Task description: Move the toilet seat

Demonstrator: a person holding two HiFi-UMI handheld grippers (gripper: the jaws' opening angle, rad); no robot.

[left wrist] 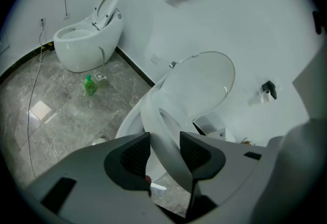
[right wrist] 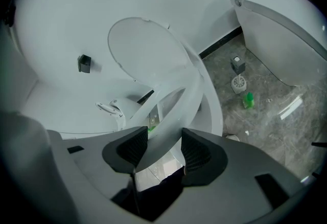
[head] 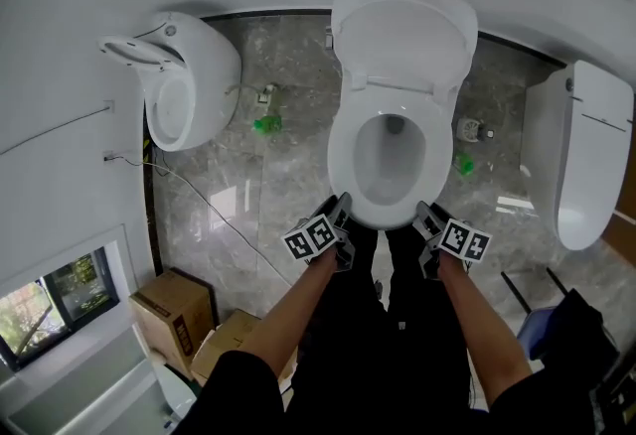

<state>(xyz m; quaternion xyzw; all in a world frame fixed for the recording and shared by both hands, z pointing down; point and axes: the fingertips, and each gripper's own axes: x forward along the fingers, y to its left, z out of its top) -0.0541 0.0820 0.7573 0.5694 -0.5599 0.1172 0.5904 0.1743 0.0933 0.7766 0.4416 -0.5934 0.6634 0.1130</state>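
A white toilet stands in the middle with its lid (head: pixel 402 31) raised against the wall. The toilet seat (head: pixel 341 157) is a white ring, tilted up off the bowl at its front. My left gripper (head: pixel 341 212) is shut on the ring's front left rim. My right gripper (head: pixel 425 220) is shut on the front right rim. In the left gripper view the toilet seat (left wrist: pixel 153 115) runs between the dark pads of the left gripper (left wrist: pixel 165 149), with the lid (left wrist: pixel 202 82) behind. In the right gripper view the toilet seat (right wrist: pixel 190 90) passes between the pads of the right gripper (right wrist: pixel 164 147).
A second toilet (head: pixel 184 85) stands at the left with its seat up, and a third (head: pixel 581 155) at the right. Green bottles (head: pixel 265 125) (head: pixel 463 165) and a brush holder (head: pixel 470 130) sit on the grey floor. Cardboard boxes (head: pixel 174 309) lie at lower left, and a cable (head: pixel 199 200) crosses the floor.
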